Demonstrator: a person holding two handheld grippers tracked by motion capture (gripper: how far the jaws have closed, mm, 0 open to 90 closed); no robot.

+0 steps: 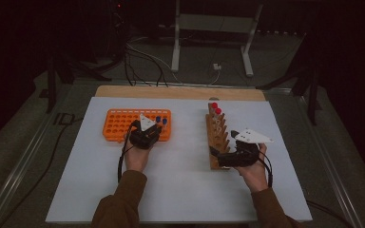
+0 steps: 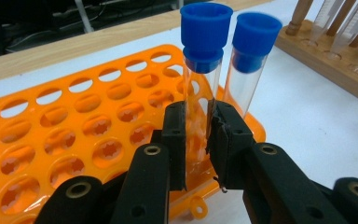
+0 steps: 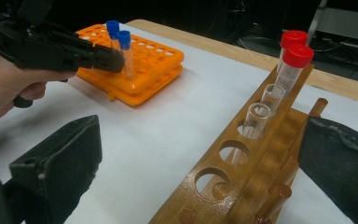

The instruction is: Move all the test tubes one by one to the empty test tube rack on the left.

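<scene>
My left gripper [image 2: 198, 119] is shut on a clear tube with a blue cap [image 2: 204, 32] that stands upright at the orange rack's [image 2: 65, 121] near right corner. A second blue-capped tube [image 2: 252, 44] stands just beside it in the rack. In the high view the left gripper [image 1: 157, 128] sits at the orange rack's [image 1: 123, 124] right front. My right gripper [image 3: 200, 135] is open wide, its jaws either side of the wooden rack's [image 3: 242, 186] near end. Two red-capped tubes [image 3: 297, 53] and two uncapped tubes [image 3: 263, 107] stand in that wooden rack.
Both racks rest on a white board [image 1: 180, 185] over a wooden tabletop [image 1: 180, 91]. The wooden rack [image 1: 216, 135] runs front to back at the right of centre. Cables and a metal stand [image 1: 214, 28] lie on the floor beyond the table.
</scene>
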